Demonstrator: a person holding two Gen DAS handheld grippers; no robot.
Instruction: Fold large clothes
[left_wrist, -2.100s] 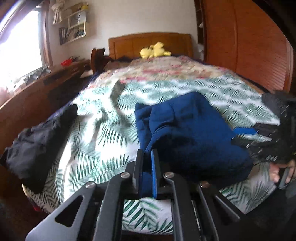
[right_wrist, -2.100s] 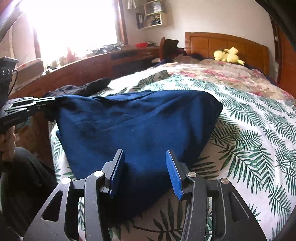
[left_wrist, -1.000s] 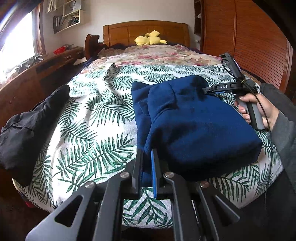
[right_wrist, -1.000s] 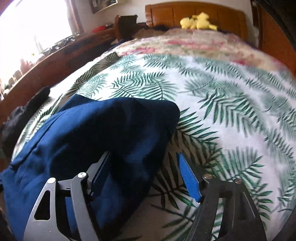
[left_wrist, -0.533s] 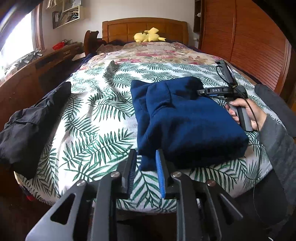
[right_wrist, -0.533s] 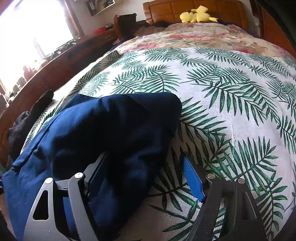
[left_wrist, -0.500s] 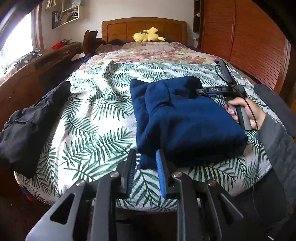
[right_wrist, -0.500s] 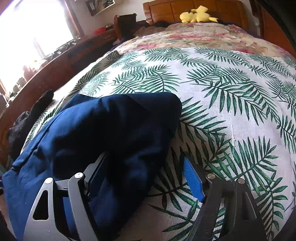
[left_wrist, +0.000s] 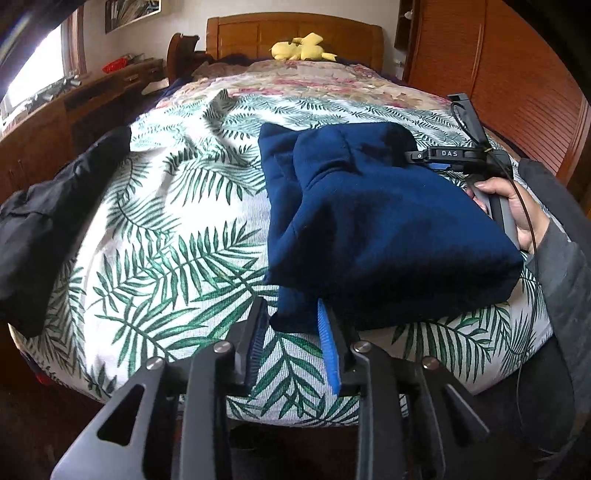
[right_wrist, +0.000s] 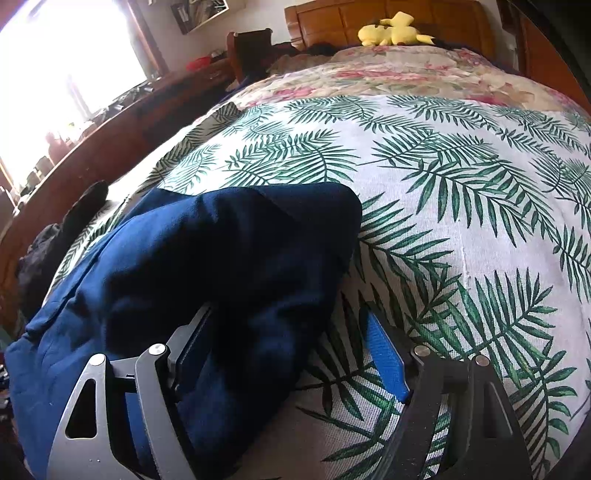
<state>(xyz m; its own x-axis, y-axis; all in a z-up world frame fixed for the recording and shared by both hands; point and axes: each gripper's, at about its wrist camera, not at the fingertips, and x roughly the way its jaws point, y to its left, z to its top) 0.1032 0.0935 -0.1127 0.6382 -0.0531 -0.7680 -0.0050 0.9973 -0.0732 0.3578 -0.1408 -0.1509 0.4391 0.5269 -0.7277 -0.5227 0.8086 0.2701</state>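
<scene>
A navy blue garment lies folded into a thick bundle on the leaf-print bed sheet, near the bed's foot edge. My left gripper is at its near left corner. Its jaws are opening; the corner lies loose between them, unpressed. My right gripper stands wide open at the bundle's right side. Its left finger rests against the cloth, while its right finger is over bare sheet. The left wrist view shows that right gripper held by a hand.
A black garment is heaped on the bed's left edge. A yellow plush toy sits by the wooden headboard. A wooden wardrobe stands on the right and a long wooden desk on the left under a bright window.
The left gripper's jaws have parted and let go of the navy garment's corner, which now lies on the sheet. The right gripper has hardly moved.
</scene>
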